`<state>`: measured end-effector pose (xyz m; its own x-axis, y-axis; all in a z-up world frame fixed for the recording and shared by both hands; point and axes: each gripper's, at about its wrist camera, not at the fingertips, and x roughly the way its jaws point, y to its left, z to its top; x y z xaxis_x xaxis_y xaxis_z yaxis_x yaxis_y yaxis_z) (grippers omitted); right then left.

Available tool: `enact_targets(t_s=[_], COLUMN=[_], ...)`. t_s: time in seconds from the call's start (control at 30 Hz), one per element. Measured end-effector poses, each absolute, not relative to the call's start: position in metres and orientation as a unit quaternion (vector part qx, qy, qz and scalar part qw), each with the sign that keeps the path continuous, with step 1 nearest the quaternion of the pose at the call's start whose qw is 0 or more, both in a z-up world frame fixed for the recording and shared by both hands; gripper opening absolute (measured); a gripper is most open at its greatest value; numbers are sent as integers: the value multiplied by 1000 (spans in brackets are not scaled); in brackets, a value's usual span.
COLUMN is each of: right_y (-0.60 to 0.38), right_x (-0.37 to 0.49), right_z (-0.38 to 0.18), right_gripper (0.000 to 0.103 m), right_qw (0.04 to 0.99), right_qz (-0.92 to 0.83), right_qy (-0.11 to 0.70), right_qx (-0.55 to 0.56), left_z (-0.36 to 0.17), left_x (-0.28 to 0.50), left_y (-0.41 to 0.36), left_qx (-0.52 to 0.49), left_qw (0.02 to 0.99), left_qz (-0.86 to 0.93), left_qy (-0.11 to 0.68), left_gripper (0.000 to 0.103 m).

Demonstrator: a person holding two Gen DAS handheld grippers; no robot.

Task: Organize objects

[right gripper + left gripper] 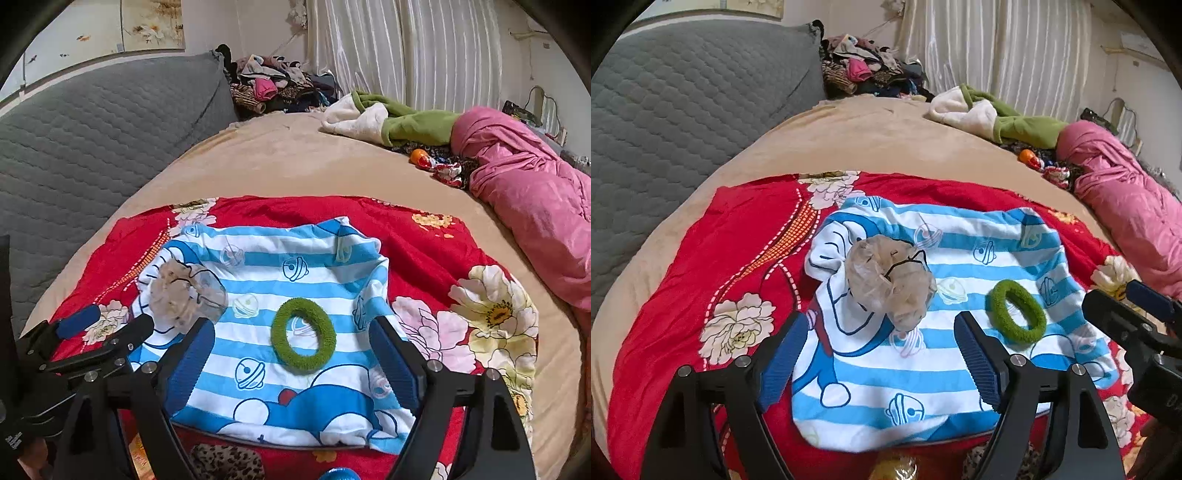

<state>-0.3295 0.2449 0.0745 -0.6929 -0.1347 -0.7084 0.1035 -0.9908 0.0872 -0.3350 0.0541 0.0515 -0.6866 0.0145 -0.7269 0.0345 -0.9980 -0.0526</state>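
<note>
- Two hair ties lie on one striped cloth (280,280): a green tie (303,336) near its middle, a sheer beige scrunchie (892,280) toward its left edge.
- Left claw (882,354) spread, empty, just short of the scrunchie.
- Right claw (291,354) spread, empty, flanking the green tie.
- The cloth rests on a red floral sheet (424,251), on a tan bed (295,155).

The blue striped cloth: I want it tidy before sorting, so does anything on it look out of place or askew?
Two hair ties lie loose on the blue striped cloth: a sheer beige scrunchie crumpled near its left edge and a green hair ring lying flat mid-cloth. The cloth is rumpled and lies crooked on the red floral sheet. Nothing looks spilled or damaged.
</note>
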Motion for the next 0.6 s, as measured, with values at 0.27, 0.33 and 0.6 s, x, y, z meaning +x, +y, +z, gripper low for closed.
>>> enact_targets(t_s=[0.27, 0.33, 0.6], right_y=[244, 245, 243], right_x=[-314, -309, -289], right_z=[93, 97, 112], right_gripper=[86, 86, 90], right_qw=[62, 63, 62], right_qz=[-923, -924, -930], right_qy=[-20, -23, -21], right_qx=[380, 376, 362], left_z=[69, 72, 85], left_x=[-318, -315, -300], left_y=[49, 47, 41], left_qx=[391, 388, 381], left_qw=[3, 2, -2], left_qz=[-920, -921, -923], left_qy=[38, 41, 44], left_gripper=[90, 96, 103])
